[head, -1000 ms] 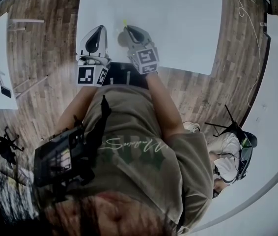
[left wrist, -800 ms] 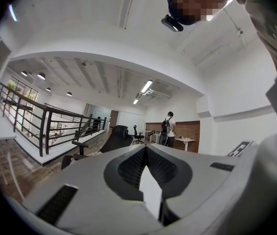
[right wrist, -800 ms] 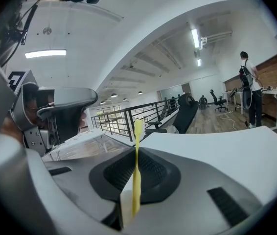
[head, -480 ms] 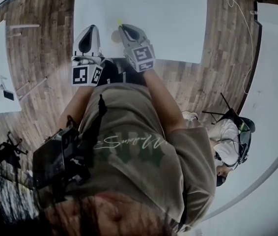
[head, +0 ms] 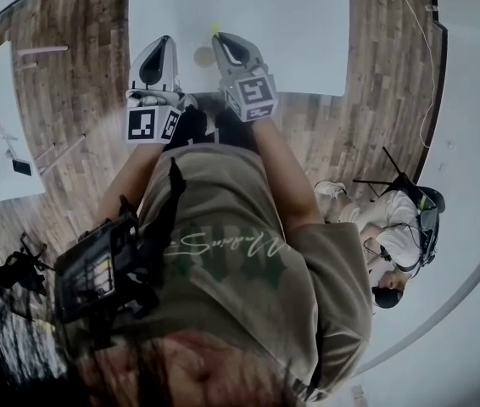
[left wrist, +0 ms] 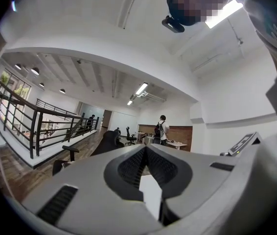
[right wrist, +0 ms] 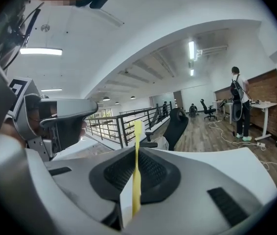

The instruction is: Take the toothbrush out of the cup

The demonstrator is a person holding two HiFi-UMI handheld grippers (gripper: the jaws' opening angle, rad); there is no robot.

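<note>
Evidently, the right gripper (right wrist: 135, 155) had its jaws clamped on the yellow toothbrush (right wrist: 137, 146), long axis upright, apparently clear of the cup (head: 204, 56) on the desk (head: 299, 24) between both grippers; the left gripper (left wrist: 146, 155) held its jaws together, empty.

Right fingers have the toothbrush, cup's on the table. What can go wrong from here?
1. Slip: the right gripper pinches only the thin yellow toothbrush, with a length sticking out past the fingers. It may pivot or drop.
2. Cup: the cup stands unheld on the table between both grippers. The left gripper is shut and empty, so a low sweep might tip it.
</note>
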